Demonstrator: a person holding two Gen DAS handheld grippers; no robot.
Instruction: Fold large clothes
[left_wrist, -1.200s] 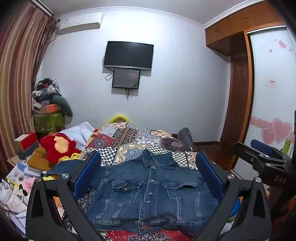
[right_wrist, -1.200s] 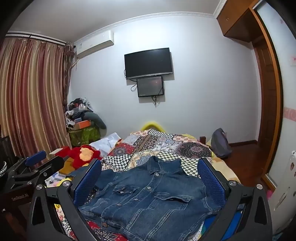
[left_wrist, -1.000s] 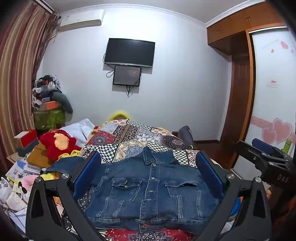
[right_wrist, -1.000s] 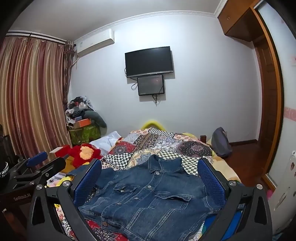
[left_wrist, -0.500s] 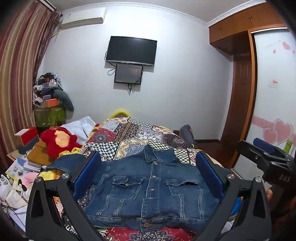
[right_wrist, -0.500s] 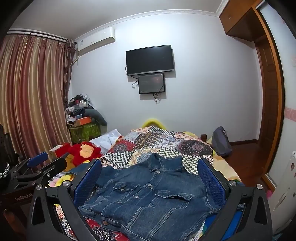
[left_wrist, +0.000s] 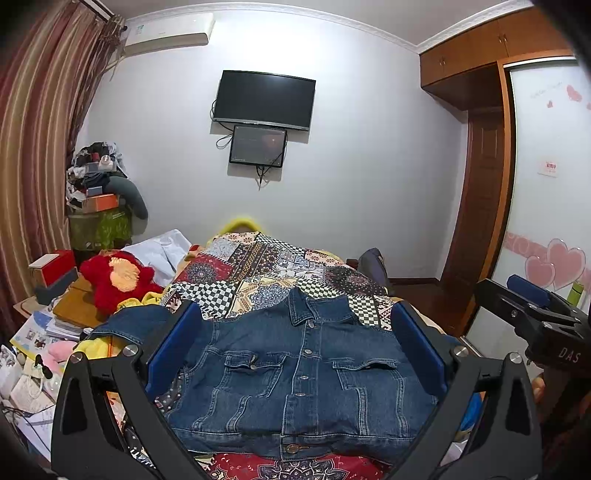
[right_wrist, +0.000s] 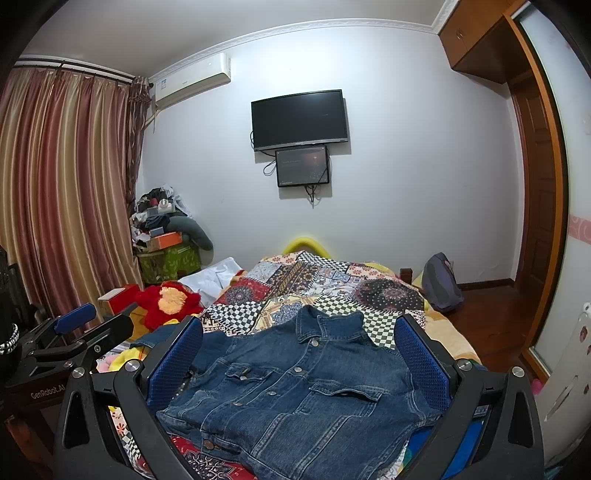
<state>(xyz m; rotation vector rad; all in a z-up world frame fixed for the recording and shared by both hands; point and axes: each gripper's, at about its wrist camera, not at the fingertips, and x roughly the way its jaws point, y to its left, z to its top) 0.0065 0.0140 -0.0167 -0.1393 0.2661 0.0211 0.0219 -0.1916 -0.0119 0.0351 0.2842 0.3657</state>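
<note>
Denim jacket (left_wrist: 303, 376), dark blue, buttoned, lies front-up on the patchwork-quilted bed (left_wrist: 266, 266), collar toward the far wall, one sleeve trailing off toward the red plush toy (left_wrist: 118, 277). Left claw (left_wrist: 295, 354): blue-padded fingers spread wide apart, hovering above the jacket, gripping nothing. Right claw (right_wrist: 299, 362): fingers likewise wide apart, nothing between them, jacket below. Neither claw touches the fabric. Black wall-mounted television (right_wrist: 299, 119) hangs opposite.

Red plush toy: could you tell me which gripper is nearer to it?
Left. The left gripper is left of the denim jacket, like the red plush toy; the right gripper is on its right.
</note>
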